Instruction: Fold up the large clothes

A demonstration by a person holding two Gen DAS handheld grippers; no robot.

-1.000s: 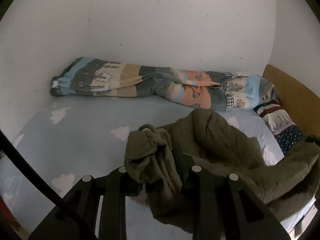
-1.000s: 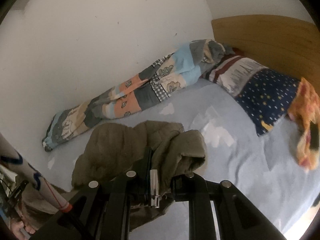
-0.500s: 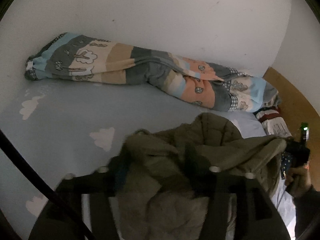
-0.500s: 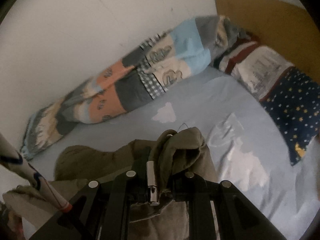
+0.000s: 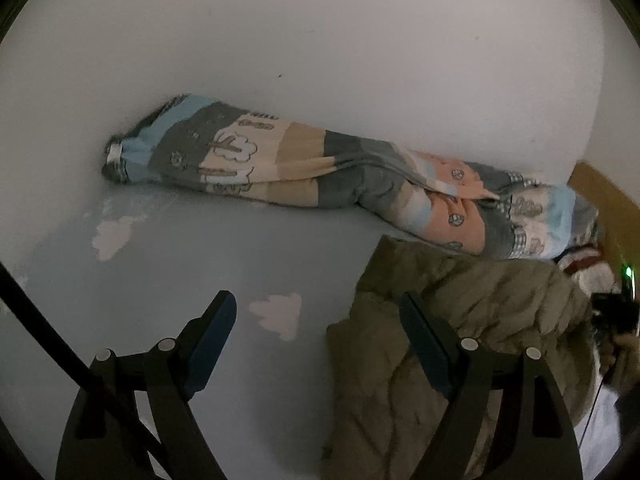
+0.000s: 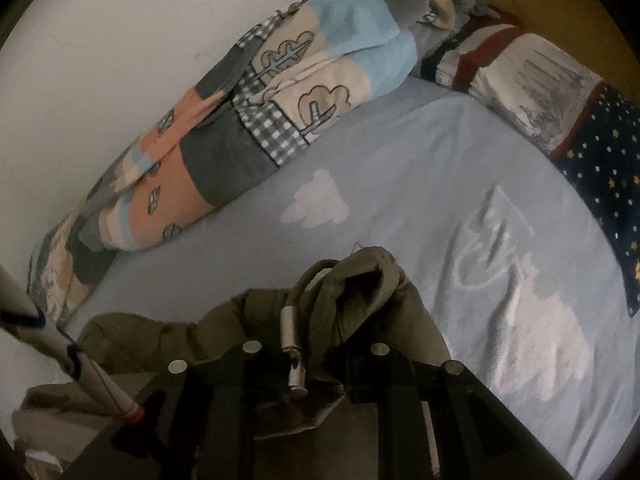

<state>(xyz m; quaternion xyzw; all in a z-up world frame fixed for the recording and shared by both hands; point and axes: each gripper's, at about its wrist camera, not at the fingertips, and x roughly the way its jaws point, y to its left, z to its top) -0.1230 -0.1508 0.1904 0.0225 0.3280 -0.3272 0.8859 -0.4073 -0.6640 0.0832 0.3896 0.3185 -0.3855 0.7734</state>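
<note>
1. From the left wrist we look forward and down, low over the bed sheet [image 5: 192, 264], toward the white wall [image 5: 320, 40].
2. From the right wrist we tilt more steeply down, close over the olive jacket [image 6: 360, 280], facing the pillow [image 6: 560, 92].
3. Both views share the rolled quilt [image 5: 320, 172] and the jacket.
</note>
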